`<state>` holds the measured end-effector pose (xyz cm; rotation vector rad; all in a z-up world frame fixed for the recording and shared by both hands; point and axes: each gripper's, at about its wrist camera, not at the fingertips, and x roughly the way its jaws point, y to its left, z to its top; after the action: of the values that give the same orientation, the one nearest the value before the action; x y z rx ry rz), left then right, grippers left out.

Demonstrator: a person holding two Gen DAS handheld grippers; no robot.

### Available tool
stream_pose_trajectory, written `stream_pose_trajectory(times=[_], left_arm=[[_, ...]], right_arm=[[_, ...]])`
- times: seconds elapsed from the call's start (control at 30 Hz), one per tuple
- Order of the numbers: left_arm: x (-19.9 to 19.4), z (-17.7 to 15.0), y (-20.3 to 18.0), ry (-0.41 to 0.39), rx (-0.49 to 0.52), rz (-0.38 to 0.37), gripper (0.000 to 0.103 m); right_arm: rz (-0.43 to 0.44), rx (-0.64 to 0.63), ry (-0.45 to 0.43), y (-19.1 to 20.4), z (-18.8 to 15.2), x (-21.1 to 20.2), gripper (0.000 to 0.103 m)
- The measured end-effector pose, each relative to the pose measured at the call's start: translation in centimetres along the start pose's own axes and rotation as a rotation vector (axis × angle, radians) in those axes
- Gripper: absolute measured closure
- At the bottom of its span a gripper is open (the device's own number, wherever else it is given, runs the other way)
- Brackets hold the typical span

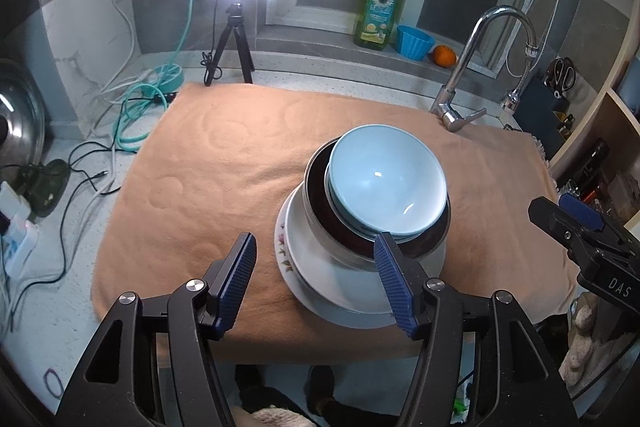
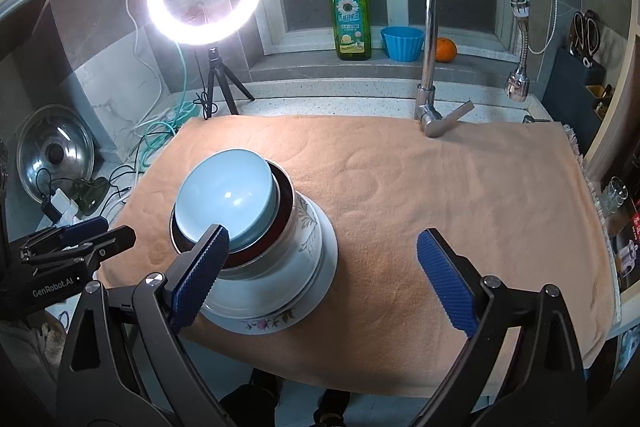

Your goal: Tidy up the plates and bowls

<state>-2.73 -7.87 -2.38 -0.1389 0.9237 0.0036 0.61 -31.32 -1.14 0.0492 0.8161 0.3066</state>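
The left gripper (image 1: 316,281) hangs with fingers spread and empty, its right finger just in front of the stack (image 2: 256,239): blue bowl (image 1: 386,183) nested in a steel bowl (image 1: 320,223) on plates (image 1: 320,283). Right gripper (image 2: 324,271), jaws wide, holds nothing; stack beside its left finger. Stacking looks finished; next, probably, both draw clear without nudging it.

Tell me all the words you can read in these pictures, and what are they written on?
"DAS": on the right gripper, seen from the left wrist view.
"GenRobot.AI": on the left gripper, seen from the right wrist view.
Soap bottle label: too small to read.
Dark box at the right edge: print too blurred to read.
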Motion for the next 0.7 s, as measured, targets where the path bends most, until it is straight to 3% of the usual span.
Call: stream_pose_trajectory(times=[0.7], left_arm=[[0.04,0.61,0.20,0.003,0.015,0.006,0.042]], right_arm=[[0.010,-0.009,0.002,0.90,0.39,0.79,0.006]])
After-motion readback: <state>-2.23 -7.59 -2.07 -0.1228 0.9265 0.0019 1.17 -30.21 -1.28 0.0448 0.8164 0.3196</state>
